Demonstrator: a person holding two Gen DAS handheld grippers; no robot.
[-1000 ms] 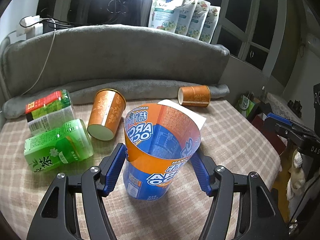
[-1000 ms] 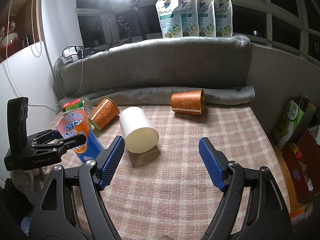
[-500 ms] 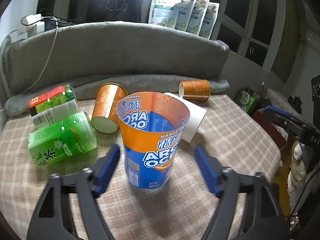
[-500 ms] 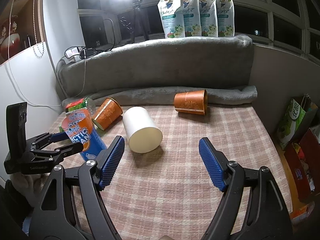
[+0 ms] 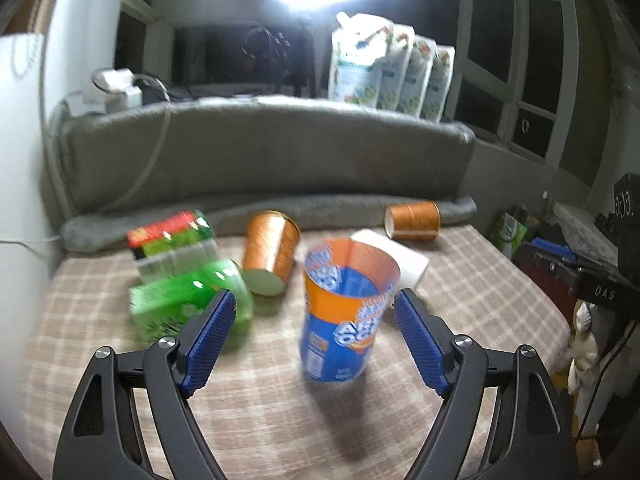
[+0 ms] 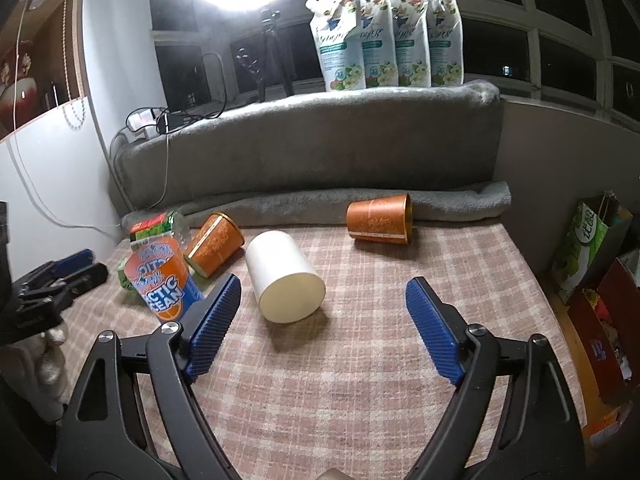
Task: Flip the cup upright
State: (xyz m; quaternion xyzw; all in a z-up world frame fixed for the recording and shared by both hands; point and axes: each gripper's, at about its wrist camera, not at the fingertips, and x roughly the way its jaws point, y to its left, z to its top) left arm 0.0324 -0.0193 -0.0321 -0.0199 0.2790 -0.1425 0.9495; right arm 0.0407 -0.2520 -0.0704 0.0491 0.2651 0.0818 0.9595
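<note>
While blue/orange cup (image 5: 344, 316) stood upright on checked cloth (image 5: 460, 304), L gripper (image 5: 312, 336) wide open, holding nothing, R gripper (image 6: 320, 324) wide open too, empty, white cup (image 6: 284, 280) on its side near.

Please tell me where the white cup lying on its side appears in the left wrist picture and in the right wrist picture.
Left wrist: the white cup is right of centre, partly hidden behind the upright blue-orange cup.
Right wrist: the white cup is near the centre, fully visible, its flat end facing the camera.
Shared landmark: the orange cup lying beside the grey rolled cushion.
</note>
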